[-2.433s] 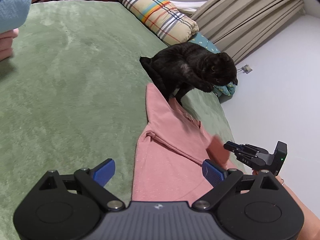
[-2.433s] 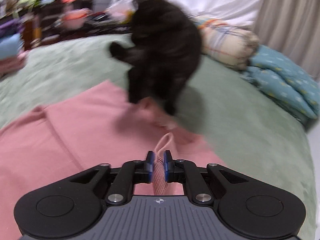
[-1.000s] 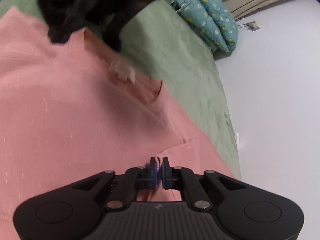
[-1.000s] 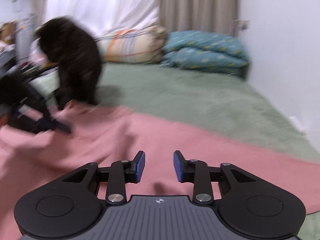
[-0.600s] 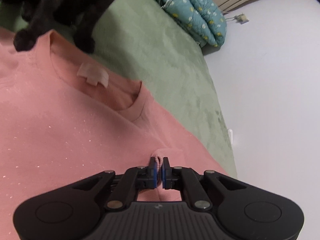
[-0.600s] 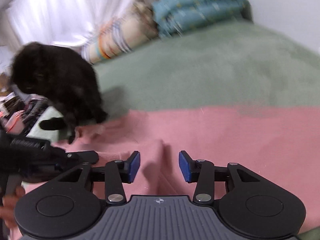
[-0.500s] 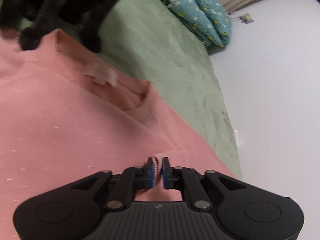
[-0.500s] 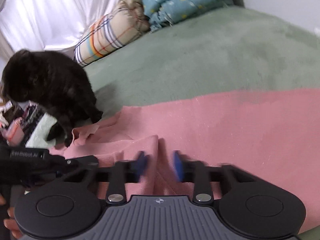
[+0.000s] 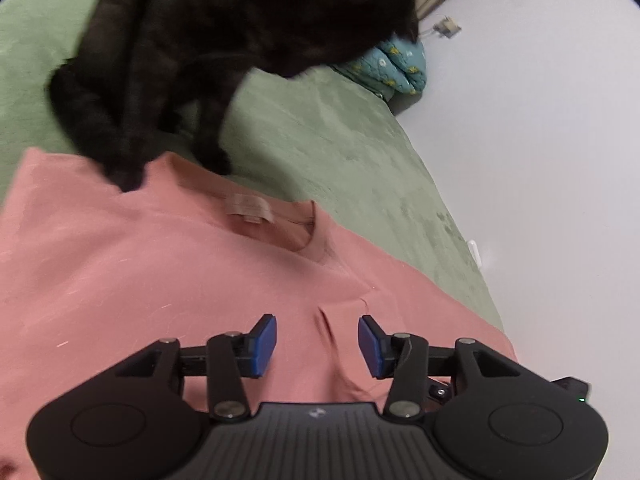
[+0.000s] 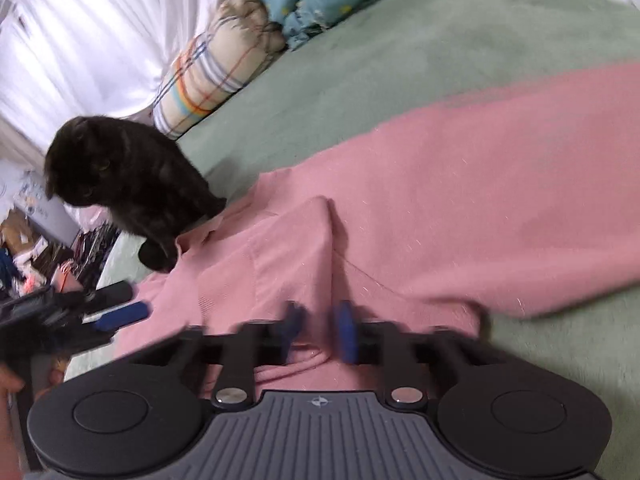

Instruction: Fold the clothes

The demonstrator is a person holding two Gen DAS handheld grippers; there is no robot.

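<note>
Pink cotton T-shirt: spread flat on green plush bed cover, neckline with sewn label toward black cat. Cat's front paws planted on shirt edge at the collar.

Left gripper: jaws just opening, blue pads apart, small raised pleat of shirt between them, untouched.

Right gripper: blurred; jaws nearly closed, pinching a ridge of pink fabric near the sleeve.
</note>
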